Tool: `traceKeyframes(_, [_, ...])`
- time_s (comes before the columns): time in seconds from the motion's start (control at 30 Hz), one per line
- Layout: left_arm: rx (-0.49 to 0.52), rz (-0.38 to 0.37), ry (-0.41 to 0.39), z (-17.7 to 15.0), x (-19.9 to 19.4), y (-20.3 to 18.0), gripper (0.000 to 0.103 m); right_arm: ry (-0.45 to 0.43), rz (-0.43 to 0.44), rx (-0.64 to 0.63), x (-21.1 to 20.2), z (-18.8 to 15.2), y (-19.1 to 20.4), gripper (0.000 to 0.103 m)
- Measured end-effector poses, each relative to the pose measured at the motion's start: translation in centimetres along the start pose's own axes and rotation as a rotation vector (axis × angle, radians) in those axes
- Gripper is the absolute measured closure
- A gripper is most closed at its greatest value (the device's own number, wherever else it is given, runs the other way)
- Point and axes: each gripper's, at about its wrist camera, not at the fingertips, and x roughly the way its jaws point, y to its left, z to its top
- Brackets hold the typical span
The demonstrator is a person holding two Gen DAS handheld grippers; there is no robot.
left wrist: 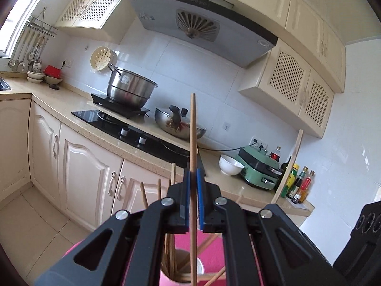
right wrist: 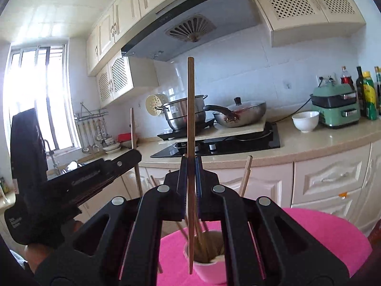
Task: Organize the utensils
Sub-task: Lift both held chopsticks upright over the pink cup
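1. Chopsticks dominate both wrist views: the left gripper [left wrist: 193,174] is clenched on 1 upright wooden chopstick [left wrist: 193,143], its blue pads pressed against the shaft.
2. The right gripper [right wrist: 190,166] likewise grasps a second chopstick [right wrist: 190,119], standing nearly vertical between its closed jaws.
3. Below both tools, a white cup [right wrist: 209,269] holding more chopsticks sits on a pink tablecloth [right wrist: 321,233].
4. In the right wrist view, the left gripper [right wrist: 133,158] appears at left, its chopstick [right wrist: 133,128] rising beside it.
5. Behind, a steel pot [left wrist: 129,90] and a wok [left wrist: 179,125] stand on the stove along the kitchen counter [left wrist: 64,102].
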Motion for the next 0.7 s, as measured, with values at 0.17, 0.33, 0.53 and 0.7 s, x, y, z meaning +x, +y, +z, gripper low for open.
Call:
traceKeyframes(0.17, [0.002,0.014,-0.043,-0.5,2.1,0.2,0.097,-0.002,0.001,-0.019,1.2,-0.5,-0.8,0.096])
traceKeyframes(0.33, [0.016,0.02,-0.044,-1.7,4.0,0.4,0.097,-0.005,0.005,-0.018,2.0,-0.8,-1.5,0.096])
traceKeyframes(0.53, [0.023,0.027,-0.014,-3.9,5.4,1.0,0.097,0.004,0.016,-0.048,2.3,-1.5,-1.6,0.096])
traceKeyframes(0.7, [0.072,0.033,0.028,-5.6,5.4,1.2,0.097,0.021,0.027,-0.055,2.6,-2.0,-1.5,0.096])
